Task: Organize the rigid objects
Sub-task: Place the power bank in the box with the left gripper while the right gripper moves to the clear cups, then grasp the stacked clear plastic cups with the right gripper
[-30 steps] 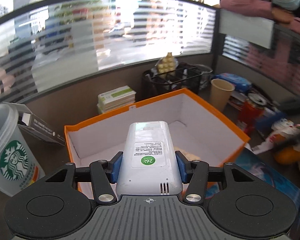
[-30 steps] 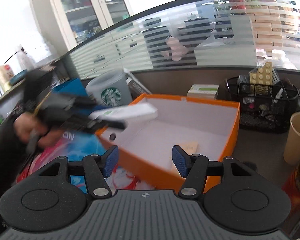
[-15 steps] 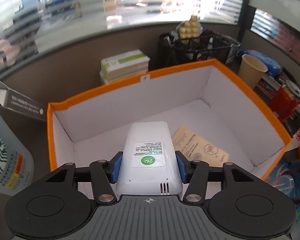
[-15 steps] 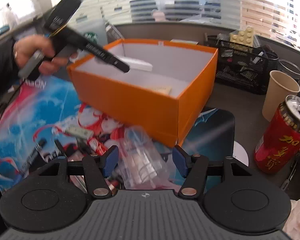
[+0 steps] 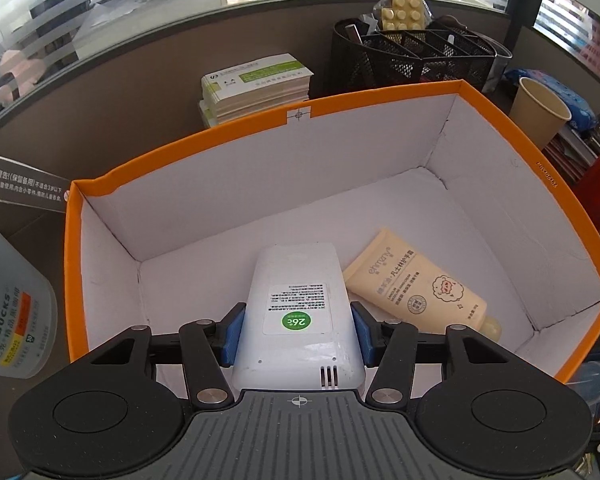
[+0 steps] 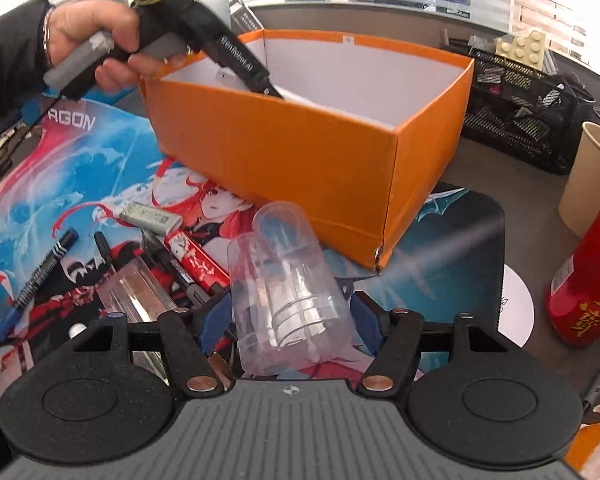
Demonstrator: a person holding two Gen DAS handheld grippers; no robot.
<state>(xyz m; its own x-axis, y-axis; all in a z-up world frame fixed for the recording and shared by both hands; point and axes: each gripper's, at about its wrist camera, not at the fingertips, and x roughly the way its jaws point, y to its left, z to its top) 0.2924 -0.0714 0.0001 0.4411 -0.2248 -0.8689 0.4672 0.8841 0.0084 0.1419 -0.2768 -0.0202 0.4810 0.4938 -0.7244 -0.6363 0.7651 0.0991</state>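
My left gripper (image 5: 296,334), pinching the white remote (image 5: 298,312), has descended into the orange box (image 5: 560,196) beside the cream tube (image 5: 416,280)—release pending; my right gripper (image 6: 292,320) is opening around the clear cup (image 6: 284,280), untouched.

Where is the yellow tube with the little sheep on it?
The yellow tube lies flat on the floor of the orange box in the left wrist view, just right of the white remote that the left gripper holds.

An office: glass partition (image 5: 100,28), mesh desk organizer (image 5: 412,60), stacked booklets (image 5: 256,88).
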